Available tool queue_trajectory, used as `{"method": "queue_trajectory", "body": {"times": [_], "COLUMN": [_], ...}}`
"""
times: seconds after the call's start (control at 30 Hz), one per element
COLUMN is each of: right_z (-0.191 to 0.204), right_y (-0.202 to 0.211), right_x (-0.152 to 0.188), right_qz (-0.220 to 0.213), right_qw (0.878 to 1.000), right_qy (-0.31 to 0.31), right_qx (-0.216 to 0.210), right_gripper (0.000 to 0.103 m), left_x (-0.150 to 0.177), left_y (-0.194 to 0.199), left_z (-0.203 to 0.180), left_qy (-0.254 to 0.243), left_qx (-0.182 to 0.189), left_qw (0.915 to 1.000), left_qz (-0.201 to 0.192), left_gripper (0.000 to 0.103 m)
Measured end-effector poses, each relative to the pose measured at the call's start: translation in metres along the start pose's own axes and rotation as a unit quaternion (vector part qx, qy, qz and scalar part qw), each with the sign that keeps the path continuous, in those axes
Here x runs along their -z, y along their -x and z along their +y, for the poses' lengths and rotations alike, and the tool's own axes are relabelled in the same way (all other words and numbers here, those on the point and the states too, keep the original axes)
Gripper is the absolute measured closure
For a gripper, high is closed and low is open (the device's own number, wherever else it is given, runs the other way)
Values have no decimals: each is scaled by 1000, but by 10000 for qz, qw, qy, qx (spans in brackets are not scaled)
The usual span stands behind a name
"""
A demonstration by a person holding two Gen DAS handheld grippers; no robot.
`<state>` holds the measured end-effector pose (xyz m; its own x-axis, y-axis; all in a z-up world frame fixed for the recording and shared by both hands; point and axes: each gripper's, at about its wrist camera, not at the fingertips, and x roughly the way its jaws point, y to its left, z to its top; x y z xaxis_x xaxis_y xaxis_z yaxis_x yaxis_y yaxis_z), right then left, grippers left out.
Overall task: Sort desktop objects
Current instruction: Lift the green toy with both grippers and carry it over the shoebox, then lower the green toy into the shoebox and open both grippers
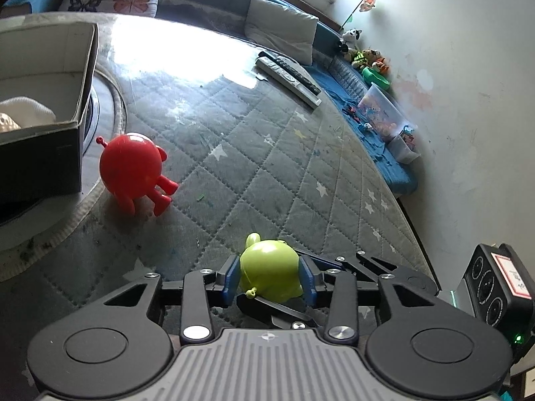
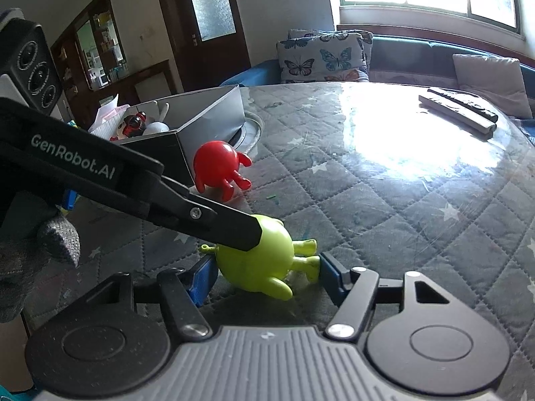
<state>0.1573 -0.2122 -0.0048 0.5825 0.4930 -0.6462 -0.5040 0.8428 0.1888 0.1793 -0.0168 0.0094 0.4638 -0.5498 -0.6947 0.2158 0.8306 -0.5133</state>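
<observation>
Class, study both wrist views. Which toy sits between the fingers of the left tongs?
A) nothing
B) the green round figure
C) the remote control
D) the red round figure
B: in the left wrist view the blue pads of the left tongs press both sides of the green figure, while the red figure lies apart beside the box.

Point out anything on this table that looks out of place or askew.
Both figures are toppled: the green figure lies on its side between the left gripper pads, and the red figure lies tipped over beside the box. The right gripper brackets the same green figure, jaws apart.
</observation>
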Motion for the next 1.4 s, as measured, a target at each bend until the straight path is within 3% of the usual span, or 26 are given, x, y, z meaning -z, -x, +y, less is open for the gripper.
{"method": "queue_trajectory", "body": {"times": [0.4,0.57,0.8,1.03,1.4], "right_z": [12,35,76,107,125], "right_y": [4,8,1,-32,-105], "right_x": [-2,-16,-62,-114,-144], "right_qz": [-36,-128,-486,-650,-166], "right_qw": [9999,9984,9912,9834,9798], "right_qy": [144,535,1164,1561,1822], "right_qx": [-35,-145,-405,-651,-807], "right_gripper": [37,37,37,37,37], "left_x": [10,12,-5,-38,-62], "left_y": [17,49,103,134,119], "left_z": [4,12,29,66,137], "left_qy": [65,170,244,526,1257], "left_qx": [89,36,-196,-410,-383], "left_qw": [9998,9984,9910,9802,9753], "left_qz": [-187,-546,-1304,-1862,-1775], "left_gripper": [61,61,61,61,61]}}
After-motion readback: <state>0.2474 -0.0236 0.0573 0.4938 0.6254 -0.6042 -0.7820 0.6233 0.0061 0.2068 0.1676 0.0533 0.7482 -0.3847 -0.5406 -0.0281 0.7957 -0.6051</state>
